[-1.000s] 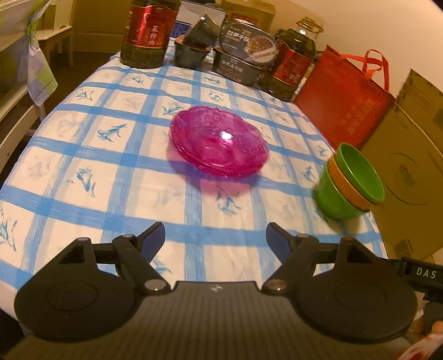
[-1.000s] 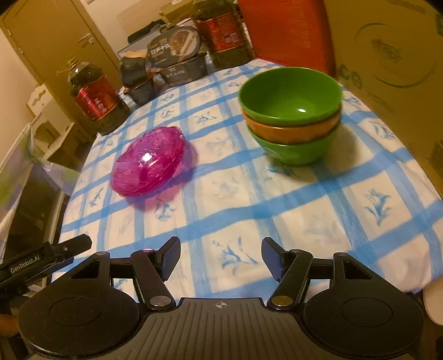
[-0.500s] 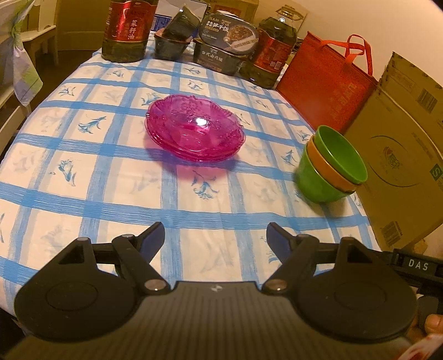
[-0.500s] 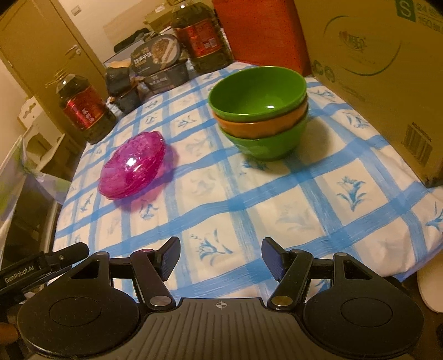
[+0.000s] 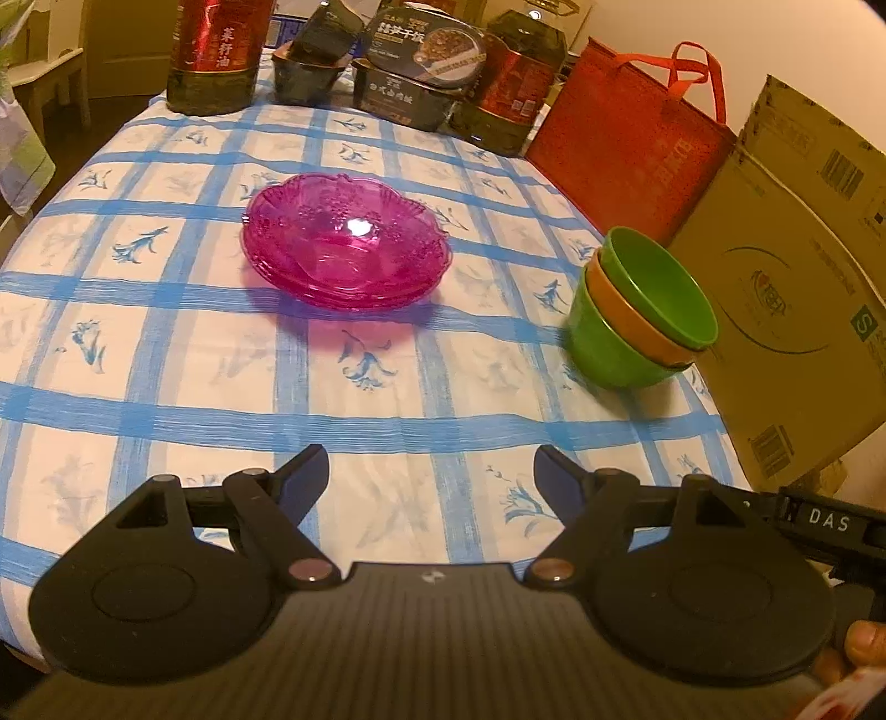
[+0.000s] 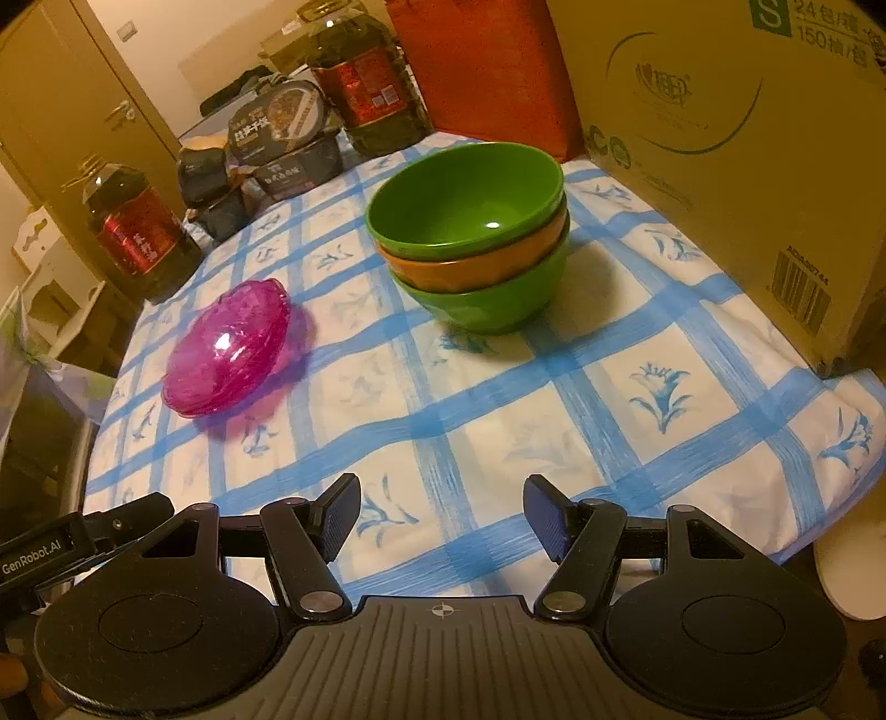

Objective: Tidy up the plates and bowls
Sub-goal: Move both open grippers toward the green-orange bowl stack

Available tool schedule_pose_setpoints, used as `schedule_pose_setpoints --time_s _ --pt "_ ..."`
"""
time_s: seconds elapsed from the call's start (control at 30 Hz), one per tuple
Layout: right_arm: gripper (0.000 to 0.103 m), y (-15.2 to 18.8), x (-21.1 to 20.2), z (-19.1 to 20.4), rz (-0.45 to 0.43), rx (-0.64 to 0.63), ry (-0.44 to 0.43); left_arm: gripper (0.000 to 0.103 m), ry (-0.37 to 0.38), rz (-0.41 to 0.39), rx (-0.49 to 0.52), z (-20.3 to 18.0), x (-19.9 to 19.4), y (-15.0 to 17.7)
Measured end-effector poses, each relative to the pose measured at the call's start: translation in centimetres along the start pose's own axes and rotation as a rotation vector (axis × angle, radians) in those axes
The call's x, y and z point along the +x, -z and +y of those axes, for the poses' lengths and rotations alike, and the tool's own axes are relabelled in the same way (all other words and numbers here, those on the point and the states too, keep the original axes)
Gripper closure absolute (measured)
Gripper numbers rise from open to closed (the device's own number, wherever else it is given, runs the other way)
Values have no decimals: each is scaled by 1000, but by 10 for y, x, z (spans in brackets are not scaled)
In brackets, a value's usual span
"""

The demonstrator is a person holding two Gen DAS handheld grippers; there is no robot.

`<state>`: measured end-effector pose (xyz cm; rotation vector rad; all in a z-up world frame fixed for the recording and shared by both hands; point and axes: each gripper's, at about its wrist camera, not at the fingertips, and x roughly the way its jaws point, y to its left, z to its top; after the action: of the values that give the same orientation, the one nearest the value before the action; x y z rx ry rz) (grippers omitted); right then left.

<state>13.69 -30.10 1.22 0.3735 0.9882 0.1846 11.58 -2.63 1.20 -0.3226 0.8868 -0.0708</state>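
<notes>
A stack of pink glass plates (image 5: 346,241) sits mid-table on the blue-checked cloth; it also shows in the right wrist view (image 6: 230,346). A stack of three bowls (image 5: 642,315), green, orange, green, stands at the right; it also shows in the right wrist view (image 6: 470,232). My left gripper (image 5: 432,476) is open and empty, near the table's front edge, well short of the plates. My right gripper (image 6: 442,512) is open and empty, near the front edge, short of the bowls.
Oil bottles (image 5: 219,50) and black food boxes (image 5: 415,72) line the far edge. A red bag (image 5: 626,138) and a cardboard box (image 5: 797,288) stand along the right side, close behind the bowls. The other gripper's tip (image 6: 83,531) shows at lower left.
Both grippers have shifted their view slightly, the right one drawing nearer to the bowls. Plates and bowls have not moved. Both grippers stay open.
</notes>
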Motion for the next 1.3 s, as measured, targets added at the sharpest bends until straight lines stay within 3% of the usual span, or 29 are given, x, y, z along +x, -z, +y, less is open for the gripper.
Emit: schedule_pose_setpoints --time_s 0.67,1.03,1.3 --pt "38 -19 1 -28 -12 51 17 24 52 29 12 -32 28 -24" --pt "38 -79 -3 -56 -67 95 16 24 109 24 22 -76 66 -75" --pt "38 -124 21 -72 -73 128 7 25 151 73 1 -101 113 -111"
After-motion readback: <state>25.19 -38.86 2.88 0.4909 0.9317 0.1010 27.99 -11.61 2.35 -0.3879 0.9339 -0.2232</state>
